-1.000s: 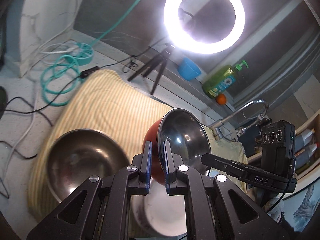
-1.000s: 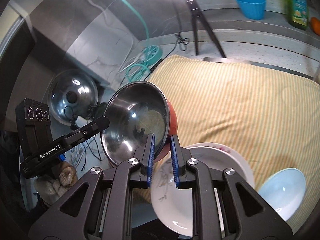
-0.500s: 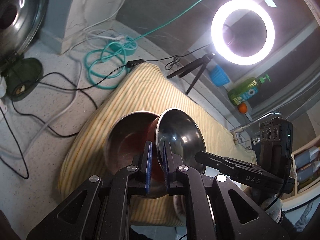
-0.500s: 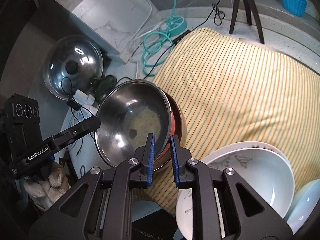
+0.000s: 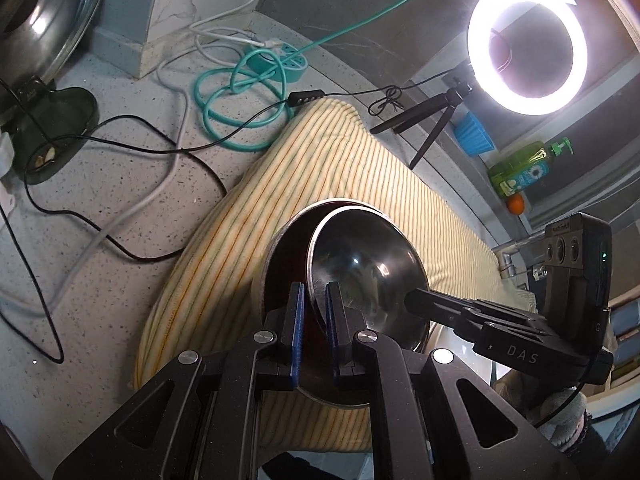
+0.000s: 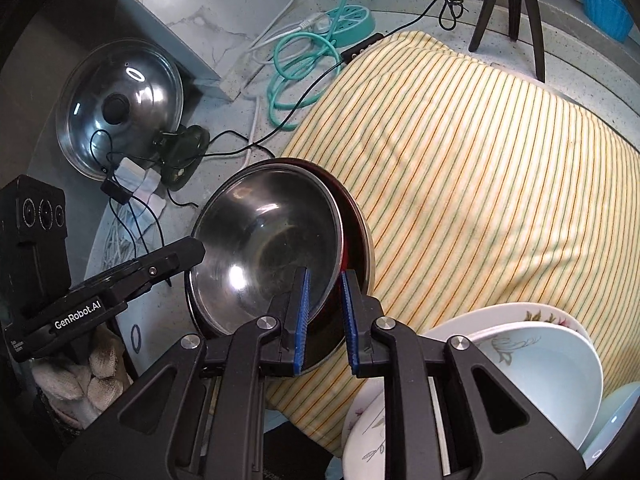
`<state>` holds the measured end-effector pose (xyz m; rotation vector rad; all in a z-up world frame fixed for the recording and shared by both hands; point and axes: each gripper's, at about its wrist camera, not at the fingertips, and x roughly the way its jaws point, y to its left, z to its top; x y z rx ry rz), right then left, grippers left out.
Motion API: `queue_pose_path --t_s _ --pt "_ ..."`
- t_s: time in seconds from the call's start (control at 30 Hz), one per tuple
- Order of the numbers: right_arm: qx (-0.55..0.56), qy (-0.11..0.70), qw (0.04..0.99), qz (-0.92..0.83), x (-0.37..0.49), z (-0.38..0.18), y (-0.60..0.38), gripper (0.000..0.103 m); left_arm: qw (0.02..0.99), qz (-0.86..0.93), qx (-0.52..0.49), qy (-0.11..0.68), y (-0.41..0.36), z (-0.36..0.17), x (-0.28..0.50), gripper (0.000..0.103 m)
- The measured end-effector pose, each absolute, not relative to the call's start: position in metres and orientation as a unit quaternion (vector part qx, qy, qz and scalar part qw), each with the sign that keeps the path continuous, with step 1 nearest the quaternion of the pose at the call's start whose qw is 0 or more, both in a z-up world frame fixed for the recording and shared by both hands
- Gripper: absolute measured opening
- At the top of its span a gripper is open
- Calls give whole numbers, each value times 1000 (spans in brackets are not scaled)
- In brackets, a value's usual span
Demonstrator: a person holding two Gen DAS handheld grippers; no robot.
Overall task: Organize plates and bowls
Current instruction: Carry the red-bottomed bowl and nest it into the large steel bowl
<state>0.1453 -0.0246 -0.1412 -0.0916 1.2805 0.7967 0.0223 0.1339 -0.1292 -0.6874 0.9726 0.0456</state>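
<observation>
Steel on the inside, red on the outside — the smaller bowl (image 5: 368, 272) sits tilted inside a larger steel bowl (image 5: 280, 264) at the near left corner of the striped yellow cloth (image 6: 460, 168). Both grippers pinch its rim: the left gripper (image 5: 314, 320) on one side, the right gripper (image 6: 324, 312) on the opposite side. White floral dishes (image 6: 532, 356) are stacked at the cloth's near right edge.

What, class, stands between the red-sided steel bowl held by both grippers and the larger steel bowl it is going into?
Nothing visible. The red-sided bowl, gripped by the left gripper and right gripper, is already tilted inside the larger steel bowl on the striped cloth.
</observation>
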Motion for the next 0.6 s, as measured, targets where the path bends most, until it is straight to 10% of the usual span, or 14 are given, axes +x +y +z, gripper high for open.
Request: queue_pose_path --t_s 0.6 --pt "-54 574 729 370 145 -136 -17 39 822 25 -321 470 135 -131 21 14"
